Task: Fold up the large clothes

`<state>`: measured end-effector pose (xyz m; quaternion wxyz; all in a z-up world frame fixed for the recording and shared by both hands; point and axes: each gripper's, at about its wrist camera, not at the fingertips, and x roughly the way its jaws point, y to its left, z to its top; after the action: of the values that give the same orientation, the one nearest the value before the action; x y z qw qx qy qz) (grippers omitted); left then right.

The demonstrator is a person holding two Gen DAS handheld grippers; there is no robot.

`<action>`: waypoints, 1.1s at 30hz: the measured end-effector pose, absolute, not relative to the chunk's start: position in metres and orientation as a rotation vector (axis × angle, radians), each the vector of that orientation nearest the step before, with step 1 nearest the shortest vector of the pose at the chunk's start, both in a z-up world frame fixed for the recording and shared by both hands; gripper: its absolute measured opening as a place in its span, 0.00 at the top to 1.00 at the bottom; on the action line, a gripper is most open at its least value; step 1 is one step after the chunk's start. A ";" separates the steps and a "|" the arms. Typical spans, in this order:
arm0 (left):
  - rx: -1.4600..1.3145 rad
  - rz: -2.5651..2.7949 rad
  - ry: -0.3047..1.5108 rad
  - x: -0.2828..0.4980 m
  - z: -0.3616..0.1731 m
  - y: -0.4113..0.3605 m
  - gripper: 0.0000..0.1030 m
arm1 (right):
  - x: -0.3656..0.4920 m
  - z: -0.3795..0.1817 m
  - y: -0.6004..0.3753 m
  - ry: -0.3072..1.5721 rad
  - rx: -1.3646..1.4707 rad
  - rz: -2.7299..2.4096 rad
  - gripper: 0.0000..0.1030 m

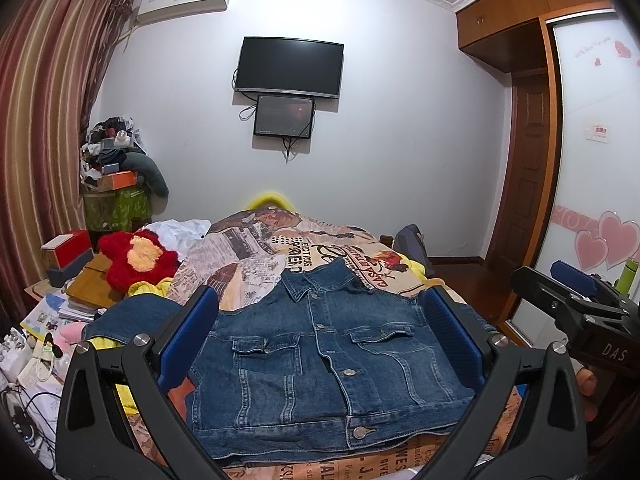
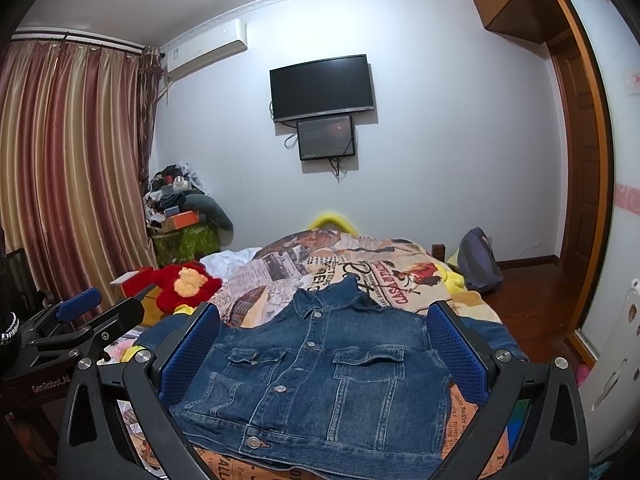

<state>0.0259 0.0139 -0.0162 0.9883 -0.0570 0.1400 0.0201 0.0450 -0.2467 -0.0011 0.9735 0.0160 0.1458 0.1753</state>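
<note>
- My left tongs [image 1: 320, 344] gape wide and hold nothing; my right tongs [image 2: 324, 352] gape just as wide, also with nothing between them.
- One denim jacket [image 1: 320, 364] lies straight ahead of both tongs, front up and buttoned, hem nearest me, collar far, so its long axis runs away from me.
- Neither hand looks clearly nearer; each sleeve spreads past its own side of the jacket.
- The jacket rests on one bed [image 1: 256, 256] with a printed cover.
- Beyond the jacket's collar, two dark screens hang on the wall.
</note>
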 end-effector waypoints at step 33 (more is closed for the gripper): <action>-0.270 0.344 0.517 0.193 -0.086 0.176 0.00 | 0.284 -0.055 -0.150 0.623 -0.104 0.410 0.00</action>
<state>0.1933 0.1763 -0.0865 0.9432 -0.1322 0.2537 0.1689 0.2842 -0.1504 -0.0551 0.9300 -0.0505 0.3041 0.2002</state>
